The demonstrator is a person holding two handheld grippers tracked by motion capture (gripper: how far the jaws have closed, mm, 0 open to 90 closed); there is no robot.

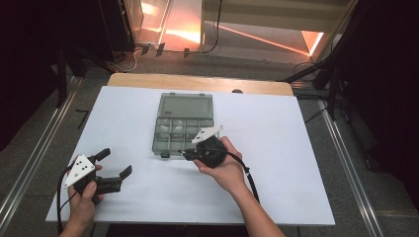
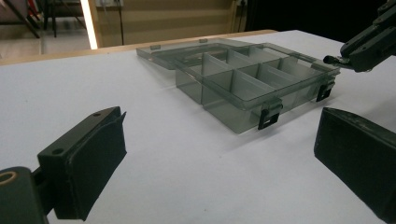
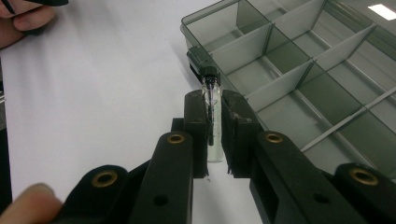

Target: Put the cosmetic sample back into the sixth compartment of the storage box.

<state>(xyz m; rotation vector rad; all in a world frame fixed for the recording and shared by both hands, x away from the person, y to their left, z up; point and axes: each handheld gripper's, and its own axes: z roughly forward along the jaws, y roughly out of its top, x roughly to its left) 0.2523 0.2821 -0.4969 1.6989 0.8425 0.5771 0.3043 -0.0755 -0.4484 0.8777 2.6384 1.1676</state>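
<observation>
My right gripper [image 3: 214,135] has its fingers [image 3: 195,133] pinched tight on a small clear vial [image 3: 211,100] with a black cap, and I'm holding it just at the near edge of the open compartment box [image 1: 184,129], cap pointing toward the box's front wall beside a latch [image 2: 270,116]. Over on the left, my left gripper [image 1: 114,165] sits low over the white counter [image 1: 276,163] with its fingers [image 2: 88,175] spread wide and nothing between them, well apart from the box.
</observation>
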